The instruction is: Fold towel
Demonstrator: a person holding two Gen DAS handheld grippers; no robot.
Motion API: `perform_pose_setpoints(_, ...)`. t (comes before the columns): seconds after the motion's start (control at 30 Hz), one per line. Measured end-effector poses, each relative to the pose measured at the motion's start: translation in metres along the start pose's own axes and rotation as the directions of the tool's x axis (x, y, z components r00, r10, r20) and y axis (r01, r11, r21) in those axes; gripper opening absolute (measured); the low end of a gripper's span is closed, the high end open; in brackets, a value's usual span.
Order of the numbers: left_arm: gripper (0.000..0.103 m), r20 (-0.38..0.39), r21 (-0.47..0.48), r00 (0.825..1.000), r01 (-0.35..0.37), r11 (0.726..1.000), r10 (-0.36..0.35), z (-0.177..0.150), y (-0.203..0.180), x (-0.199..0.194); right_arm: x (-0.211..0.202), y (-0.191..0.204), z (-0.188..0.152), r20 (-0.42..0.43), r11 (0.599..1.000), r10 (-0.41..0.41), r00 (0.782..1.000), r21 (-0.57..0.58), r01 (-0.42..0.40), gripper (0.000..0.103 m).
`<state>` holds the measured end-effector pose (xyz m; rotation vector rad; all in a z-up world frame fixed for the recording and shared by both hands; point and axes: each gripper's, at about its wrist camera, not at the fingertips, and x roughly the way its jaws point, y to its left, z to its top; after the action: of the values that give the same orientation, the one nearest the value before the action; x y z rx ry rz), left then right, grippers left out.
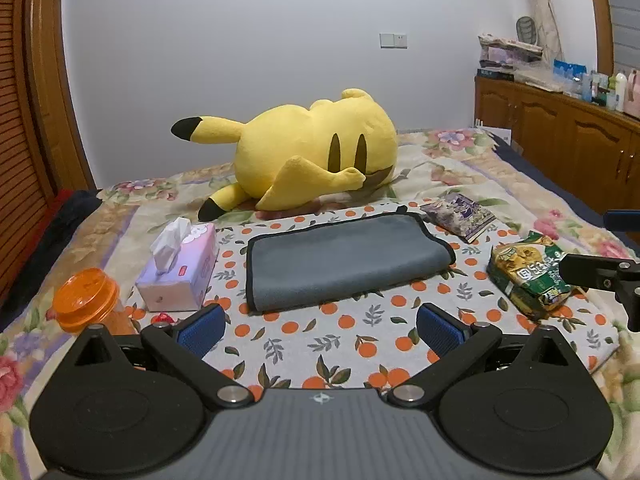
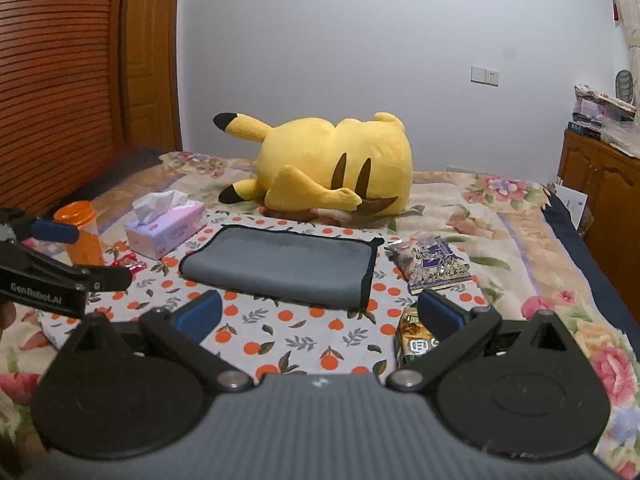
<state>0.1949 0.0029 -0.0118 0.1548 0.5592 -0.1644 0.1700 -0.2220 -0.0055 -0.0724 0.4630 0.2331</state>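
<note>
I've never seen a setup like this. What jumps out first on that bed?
A big yellow plush toy lies on its side at the back of the bed. In front of it, a grey towel sits folded on an orange-print cloth, with a tissue box to its left.

- The towel (image 1: 344,262) lies folded on a mat (image 1: 320,344) spread over the bed (image 1: 500,184).
- A tissue box (image 1: 178,270) sits left of it, with a jar (image 1: 86,300) farther left.
- Two snack packets (image 1: 460,210) (image 1: 528,274) lie to its right.
- A plush toy (image 1: 312,152) rests behind it.
</note>
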Motion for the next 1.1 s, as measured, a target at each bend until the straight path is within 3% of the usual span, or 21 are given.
perform_pose_setpoints(1.1, 0.103, 0.001, -0.046, 1.000, 0.016, 0.999, -0.016, -0.044, -0.018, -0.092, -0.080, 0.005, -0.039, 0.012, 0.992, -0.046, 0.999, 0.116, 0.045, 0.103)
